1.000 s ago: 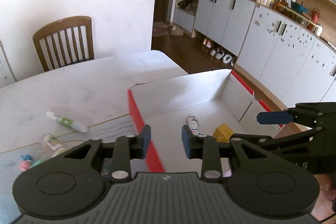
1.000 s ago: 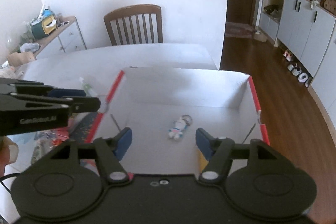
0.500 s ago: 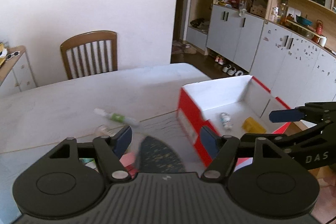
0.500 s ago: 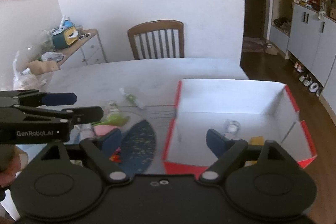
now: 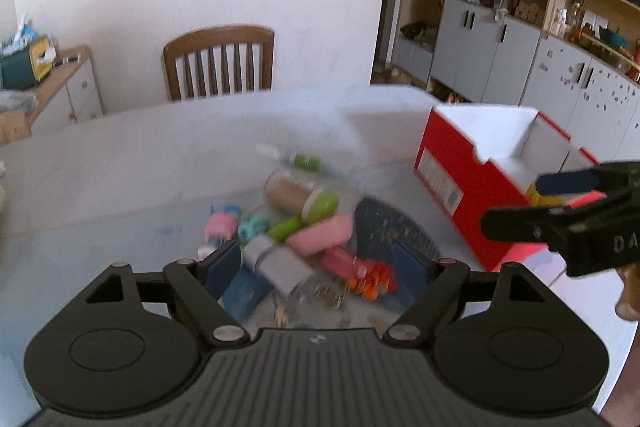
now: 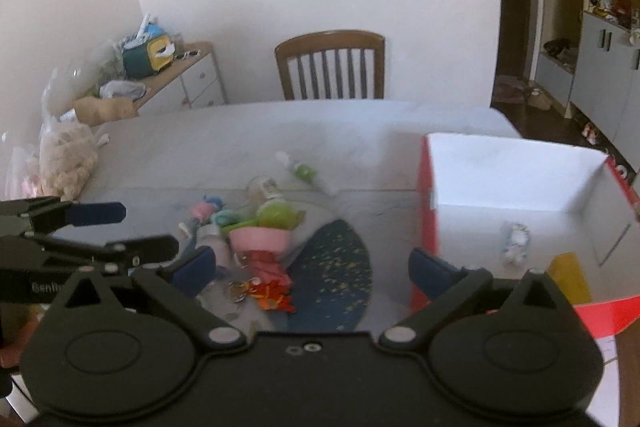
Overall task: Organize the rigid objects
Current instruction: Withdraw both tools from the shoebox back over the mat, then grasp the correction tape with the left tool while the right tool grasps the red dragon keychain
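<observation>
Nearest to me, my left gripper (image 5: 316, 269) is spread wide with nothing between its blue pads, hanging above the heap of small objects. My right gripper (image 6: 312, 269) is likewise spread and empty, hanging over the dark blue speckled mat (image 6: 336, 275) and the near left corner of the box.

Just past the fingertips lies the pile (image 5: 288, 243), blurred, so I count loosely: one orange-red toy (image 6: 274, 293) beside a key ring, two pink pieces, one grey block (image 5: 276, 263), one pink-and-blue piece on the left (image 5: 222, 225), one teal piece, and one brown bottle with a green cap (image 5: 300, 197) lying on its side. Touching or overlapping, they crowd the mat's left edge.

Beyond the pile, apart from it, one white tube with a green label (image 6: 304, 173) lies on the white table (image 6: 200, 147).

To the right sits one red shoebox (image 6: 426, 203), open-topped and white inside. In it I count two things: one small astronaut figure (image 6: 516, 239) and one yellow block (image 6: 568, 277), near each other but apart.

Farthest off, one wooden chair (image 6: 330, 67) stands at the table's far edge.
</observation>
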{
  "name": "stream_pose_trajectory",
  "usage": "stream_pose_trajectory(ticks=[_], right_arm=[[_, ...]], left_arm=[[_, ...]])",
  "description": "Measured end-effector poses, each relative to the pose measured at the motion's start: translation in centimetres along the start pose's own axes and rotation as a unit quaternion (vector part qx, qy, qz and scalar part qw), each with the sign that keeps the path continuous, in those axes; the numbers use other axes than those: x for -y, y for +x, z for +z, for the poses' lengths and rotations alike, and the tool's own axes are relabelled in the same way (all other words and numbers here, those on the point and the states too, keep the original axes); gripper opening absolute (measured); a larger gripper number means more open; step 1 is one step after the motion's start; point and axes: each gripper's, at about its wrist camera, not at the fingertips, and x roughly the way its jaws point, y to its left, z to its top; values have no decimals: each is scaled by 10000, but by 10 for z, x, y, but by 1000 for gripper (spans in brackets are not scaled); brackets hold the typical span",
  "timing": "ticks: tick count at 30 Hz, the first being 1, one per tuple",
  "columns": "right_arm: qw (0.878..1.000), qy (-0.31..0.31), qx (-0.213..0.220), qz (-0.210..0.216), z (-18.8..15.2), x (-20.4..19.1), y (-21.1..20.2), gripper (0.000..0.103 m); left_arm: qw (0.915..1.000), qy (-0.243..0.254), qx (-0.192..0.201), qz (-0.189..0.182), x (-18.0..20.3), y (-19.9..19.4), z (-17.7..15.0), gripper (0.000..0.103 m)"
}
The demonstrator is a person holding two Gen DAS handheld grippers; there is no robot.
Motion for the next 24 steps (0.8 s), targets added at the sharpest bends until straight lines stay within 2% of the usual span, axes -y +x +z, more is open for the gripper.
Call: stream_pose_trajectory(ticks=[6, 12, 19, 24], right_arm=[[9991, -176, -385, 83, -5, -14, 32, 103], [9965, -206, -796, 148, -11, -21, 61, 102], [9921, -494, -1144, 127, -22, -34, 93, 98], [9908, -455, -1266, 144, -25, -37, 108, 93]], left_arm=[[9978, -173, -627, -96, -6, 25, -26, 83], [9946, -312, -994, -14, -9, 48, -47, 83], [9931, -276, -1132, 148, -8, 65, -61, 83], [9942, -140, -1056, 168, -2, 68, -66, 83]])
